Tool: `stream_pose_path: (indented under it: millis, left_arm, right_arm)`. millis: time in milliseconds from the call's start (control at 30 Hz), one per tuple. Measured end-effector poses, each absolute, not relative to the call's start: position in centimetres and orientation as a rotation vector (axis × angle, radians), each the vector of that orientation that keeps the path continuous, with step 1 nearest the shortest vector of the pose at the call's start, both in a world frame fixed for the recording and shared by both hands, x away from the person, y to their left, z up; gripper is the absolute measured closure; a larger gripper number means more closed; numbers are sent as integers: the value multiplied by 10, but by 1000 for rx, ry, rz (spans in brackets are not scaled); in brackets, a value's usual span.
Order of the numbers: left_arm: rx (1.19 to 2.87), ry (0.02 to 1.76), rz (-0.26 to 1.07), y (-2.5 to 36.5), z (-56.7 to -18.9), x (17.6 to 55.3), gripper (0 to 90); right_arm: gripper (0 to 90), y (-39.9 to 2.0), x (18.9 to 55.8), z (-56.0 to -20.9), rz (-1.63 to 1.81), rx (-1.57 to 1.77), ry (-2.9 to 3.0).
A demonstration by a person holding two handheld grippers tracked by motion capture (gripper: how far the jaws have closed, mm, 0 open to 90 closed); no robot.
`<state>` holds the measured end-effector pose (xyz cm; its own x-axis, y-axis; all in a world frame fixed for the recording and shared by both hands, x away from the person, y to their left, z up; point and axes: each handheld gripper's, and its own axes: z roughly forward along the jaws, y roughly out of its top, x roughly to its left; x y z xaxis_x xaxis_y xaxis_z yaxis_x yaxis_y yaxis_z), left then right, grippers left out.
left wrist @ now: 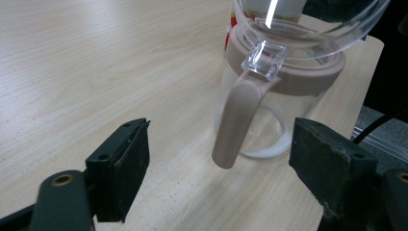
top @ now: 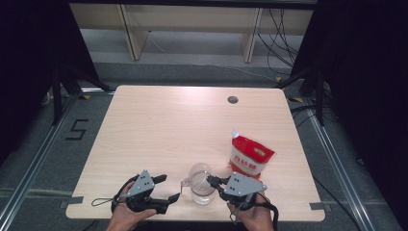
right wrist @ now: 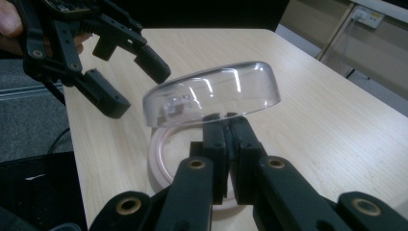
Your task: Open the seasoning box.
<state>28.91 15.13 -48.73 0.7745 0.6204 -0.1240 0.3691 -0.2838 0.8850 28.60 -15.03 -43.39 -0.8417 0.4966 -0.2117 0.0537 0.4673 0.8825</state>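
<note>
So on the left, the left gripper (top: pixel 169 188) sits near the front edge of the table (top: pixel 159 125) with its jaws wide apart and nothing between them. The jug's handle (left wrist: pixel 236 121) is just ahead of the gap, not touched yet.

The jug (top: pixel 201 184) itself is dead centre at the front, between the two grippers. It's clear with a beige collar and a beige handle, and there's a bit of white stuff at the bottom, so I'd guess it's pretty light. It looks like hard, smooth plastic or glass: stiff, slippery on the wall, and probably not something you want to knock over. The handle is the obvious place to grab it; the round body would likely slide out of flat pads.

The right gripper (top: pixel 215 182) is clamped tight on the rim of the clear lid (right wrist: pixel 211 94), holding it tilted up off the collar so the mouth is open. That lid looks thin and springy, so it might snap back down if it's let go.

Further right, just behind the jug, stands a red and white pouch (top: pixel 250 158), upright, close to the jug. That's the main thing crowding the right side. The rest of the tabletop is bare apart from a small round hole (top: pixel 233 100) near the back.
</note>
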Motion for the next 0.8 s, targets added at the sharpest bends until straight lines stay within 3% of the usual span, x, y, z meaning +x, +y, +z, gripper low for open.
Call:
stream_pose_path:
  millis: [800]
  left_arm:
    - [1893, 804, 300, 166, -495, 288, 167]
  right_arm:
    - [878, -115, 285, -420, 1401, 359, 2293]
